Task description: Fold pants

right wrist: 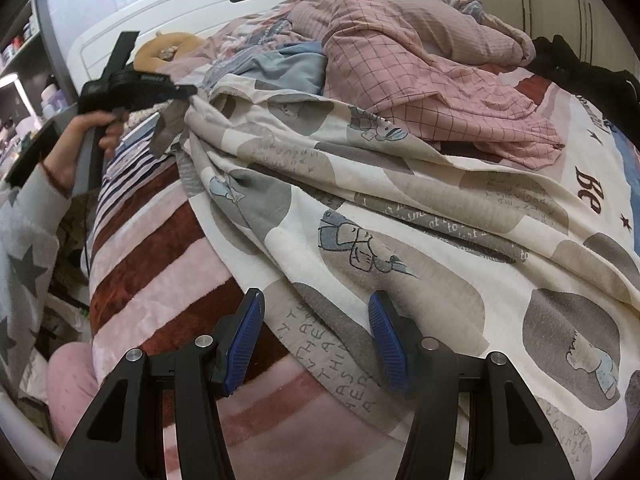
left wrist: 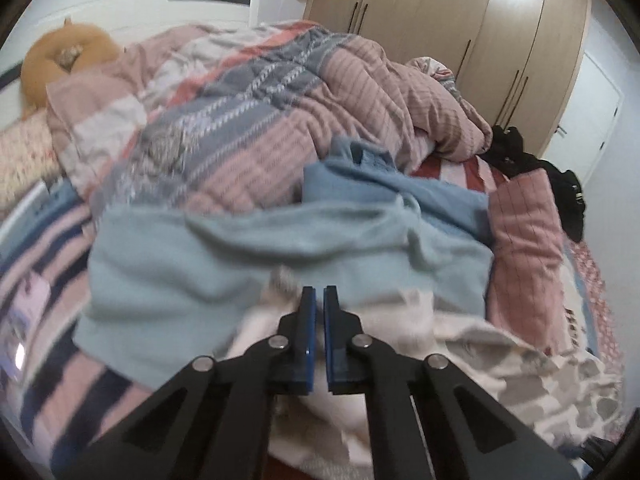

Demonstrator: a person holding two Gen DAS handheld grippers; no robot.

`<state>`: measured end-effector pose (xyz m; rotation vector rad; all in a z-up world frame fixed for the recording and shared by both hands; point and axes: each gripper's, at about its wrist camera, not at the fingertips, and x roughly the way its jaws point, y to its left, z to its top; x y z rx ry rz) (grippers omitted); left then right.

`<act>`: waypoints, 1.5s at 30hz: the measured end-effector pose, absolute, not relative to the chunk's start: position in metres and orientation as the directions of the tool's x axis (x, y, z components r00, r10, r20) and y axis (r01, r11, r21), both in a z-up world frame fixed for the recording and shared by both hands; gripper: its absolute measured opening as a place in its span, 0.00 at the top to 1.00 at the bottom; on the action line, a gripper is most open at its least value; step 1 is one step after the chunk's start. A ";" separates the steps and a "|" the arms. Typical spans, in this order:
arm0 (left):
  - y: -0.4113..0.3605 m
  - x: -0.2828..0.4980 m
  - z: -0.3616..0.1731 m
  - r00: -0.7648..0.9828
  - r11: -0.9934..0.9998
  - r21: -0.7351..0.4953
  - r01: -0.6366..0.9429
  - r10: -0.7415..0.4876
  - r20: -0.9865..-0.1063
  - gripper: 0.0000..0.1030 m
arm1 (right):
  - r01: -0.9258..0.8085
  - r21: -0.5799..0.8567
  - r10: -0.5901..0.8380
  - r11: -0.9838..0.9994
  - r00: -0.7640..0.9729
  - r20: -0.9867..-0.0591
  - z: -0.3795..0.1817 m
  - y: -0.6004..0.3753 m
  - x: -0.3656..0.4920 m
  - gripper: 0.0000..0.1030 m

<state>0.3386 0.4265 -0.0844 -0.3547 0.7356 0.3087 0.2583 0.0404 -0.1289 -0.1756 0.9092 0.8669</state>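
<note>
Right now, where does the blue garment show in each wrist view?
Left wrist: blue garment fills the centre, just past the left gripper.
Right wrist: blue garment lies upper centre, beyond the printed pants.
Shared landmark: orange cushion by the headboard.

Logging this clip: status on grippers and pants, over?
Left gripper shut on pants, lifting one end. Right gripper open, above pants. Pink checked garment lies on far edge.
</note>
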 end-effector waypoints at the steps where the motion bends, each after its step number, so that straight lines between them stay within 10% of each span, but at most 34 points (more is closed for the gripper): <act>1: 0.429 0.342 -0.081 0.697 0.895 -0.187 -0.405 0.170 -0.697 0.99 | -0.721 0.213 0.582 0.659 0.311 -0.751 -0.129 0.040 0.259 0.51; 5: 0.443 0.340 -0.066 0.688 0.892 -0.176 -0.416 0.182 -0.702 0.94 | -0.720 0.213 0.582 0.661 0.312 -0.751 -0.127 0.040 0.262 0.52; 8: 0.444 0.322 -0.064 0.668 0.908 -0.201 -0.368 0.108 -0.736 0.39 | -0.722 0.209 0.586 0.660 0.320 -0.744 -0.123 0.040 0.264 0.52; 12: 0.437 0.290 -0.082 0.629 0.941 -0.146 -0.306 0.085 -0.773 0.35 | -0.718 0.232 0.606 0.656 0.318 -0.729 -0.119 0.042 0.268 0.52; 22: 0.426 0.261 -0.170 0.480 0.955 0.006 -0.296 0.155 -0.863 0.40 | -0.724 0.238 0.606 0.648 0.300 -0.737 -0.124 0.047 0.261 0.51; 24: 0.426 0.261 -0.166 0.504 0.948 0.028 -0.318 0.194 -0.841 0.72 | -0.720 0.237 0.603 0.652 0.302 -0.739 -0.125 0.047 0.262 0.51; 27: 0.431 0.260 -0.151 0.534 0.936 0.044 -0.350 0.238 -0.811 0.95 | -0.718 0.239 0.602 0.654 0.303 -0.738 -0.125 0.046 0.263 0.51; 45: 0.467 0.335 -0.043 0.614 0.903 0.014 -0.429 0.303 -0.729 0.97 | -0.706 0.259 0.620 0.659 0.315 -0.718 -0.116 0.053 0.272 0.51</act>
